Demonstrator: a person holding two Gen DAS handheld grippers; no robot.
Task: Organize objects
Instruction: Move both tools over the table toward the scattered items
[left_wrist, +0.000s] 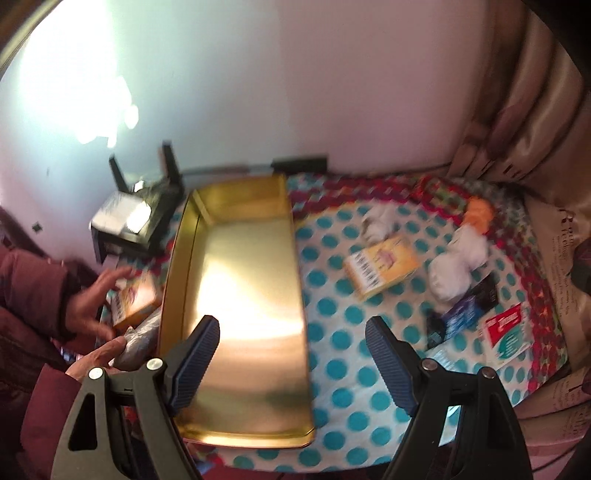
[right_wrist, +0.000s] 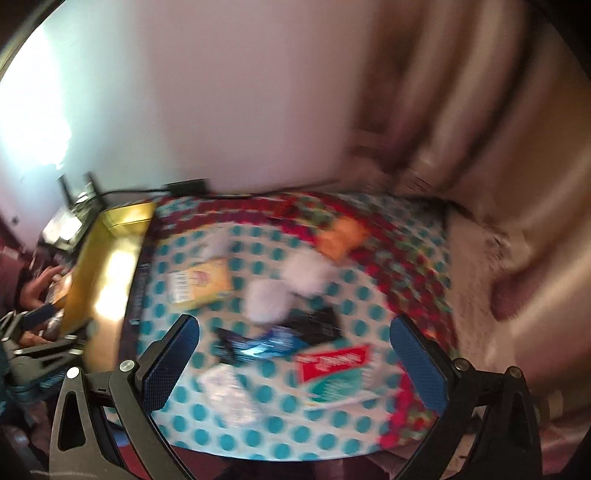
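A gold metal tin (left_wrist: 236, 295) lies open and empty on the dotted cloth; it also shows at the left in the right wrist view (right_wrist: 107, 266). My left gripper (left_wrist: 291, 332) is open above its near right edge. My right gripper (right_wrist: 295, 332) is open above a blue-and-black packet (right_wrist: 266, 343) and a red-and-green box (right_wrist: 332, 373). A yellow box (left_wrist: 380, 269) (right_wrist: 201, 282), white bundles (left_wrist: 454, 266) (right_wrist: 288, 288) and an orange item (left_wrist: 480, 212) (right_wrist: 340, 236) lie on the cloth. The right wrist view is blurred.
A bare hand (left_wrist: 96, 295) is at a second yellow box (left_wrist: 135, 302) left of the tin. A black router (left_wrist: 136, 218) stands at the back left. A wall is behind, a beige curtain (left_wrist: 535, 110) at the right. The table (left_wrist: 351, 454) ends near me.
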